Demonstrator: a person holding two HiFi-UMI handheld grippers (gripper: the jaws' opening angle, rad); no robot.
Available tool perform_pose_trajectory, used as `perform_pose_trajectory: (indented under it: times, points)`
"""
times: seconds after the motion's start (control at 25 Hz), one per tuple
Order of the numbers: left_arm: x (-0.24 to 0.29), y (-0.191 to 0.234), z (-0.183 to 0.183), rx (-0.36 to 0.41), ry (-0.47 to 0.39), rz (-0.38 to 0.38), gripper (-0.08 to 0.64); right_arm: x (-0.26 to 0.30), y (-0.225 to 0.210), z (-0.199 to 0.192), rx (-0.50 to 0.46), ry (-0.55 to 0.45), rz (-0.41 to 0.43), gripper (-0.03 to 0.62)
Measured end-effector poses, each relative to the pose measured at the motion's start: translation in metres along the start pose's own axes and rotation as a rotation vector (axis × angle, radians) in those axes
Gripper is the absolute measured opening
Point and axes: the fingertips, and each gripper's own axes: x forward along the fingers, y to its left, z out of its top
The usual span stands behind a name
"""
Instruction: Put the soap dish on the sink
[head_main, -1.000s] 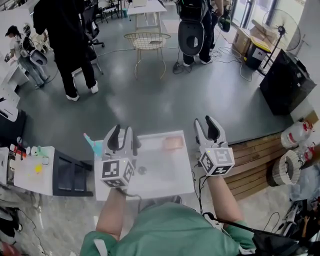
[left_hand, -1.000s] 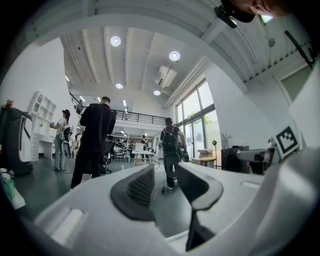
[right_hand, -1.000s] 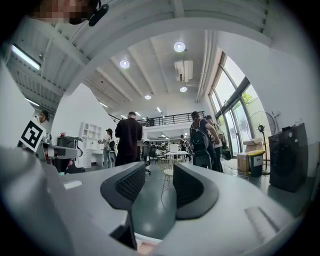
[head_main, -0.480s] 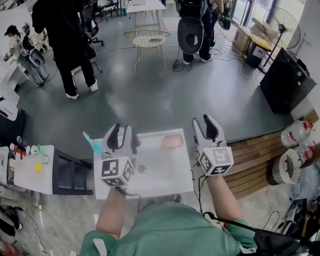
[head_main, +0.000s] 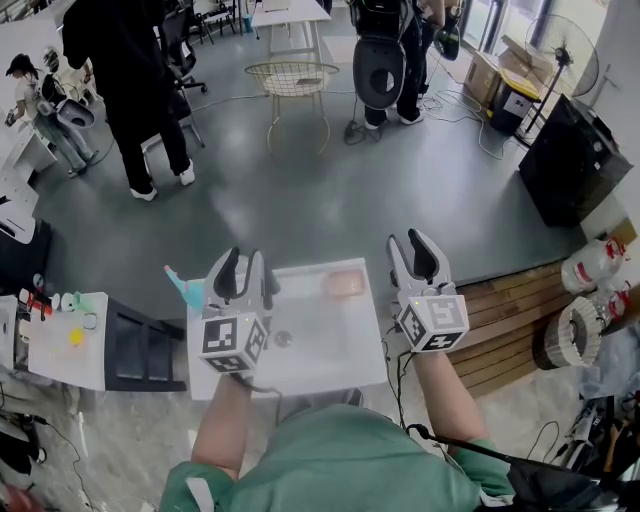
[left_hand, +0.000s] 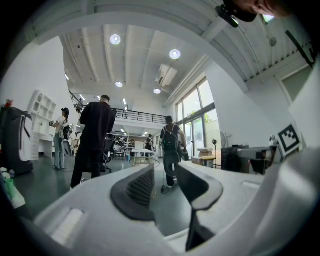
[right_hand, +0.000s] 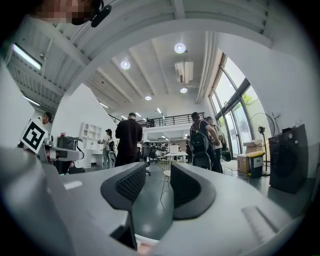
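A pale pink soap dish (head_main: 345, 284) lies at the far right corner of the white sink (head_main: 330, 365), whose round drain (head_main: 284, 340) shows left of centre. My left gripper (head_main: 243, 268) hovers over the sink's far left corner, open and empty. Just off the sink's right edge, my right gripper (head_main: 417, 256) is held open with nothing between its fingers, to the right of the soap dish. Both gripper views look out level across the room; the left gripper (left_hand: 164, 182) and right gripper (right_hand: 157, 182) each show a bare gap between the jaws.
A teal bottle (head_main: 186, 291) stands just left of the sink. A low white table (head_main: 66, 345) with small items is further left. Wooden planks (head_main: 510, 320) lie to the right. A wire basket stool (head_main: 294, 82) and people (head_main: 135, 70) stand beyond on the grey floor.
Barely anything: my right gripper drifted slightly left and came back. The left gripper and the soap dish stayed put.
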Motion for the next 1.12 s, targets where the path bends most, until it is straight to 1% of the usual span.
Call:
perform_pose_trajectory:
  times: [0.24, 1.12]
  points:
    - [0.0017, 0.0003, -0.0019, -0.006, -0.001, 0.001, 0.143, -0.0013, 0.0028, 0.0033, -0.008, -0.025, 0.012, 0.156]
    - [0.0054, 0.0026, -0.0053, -0.014, 0.005, -0.003, 0.143, 0.0003, 0.0037, 0.0037, 0.002, -0.020, 0.012, 0.156]
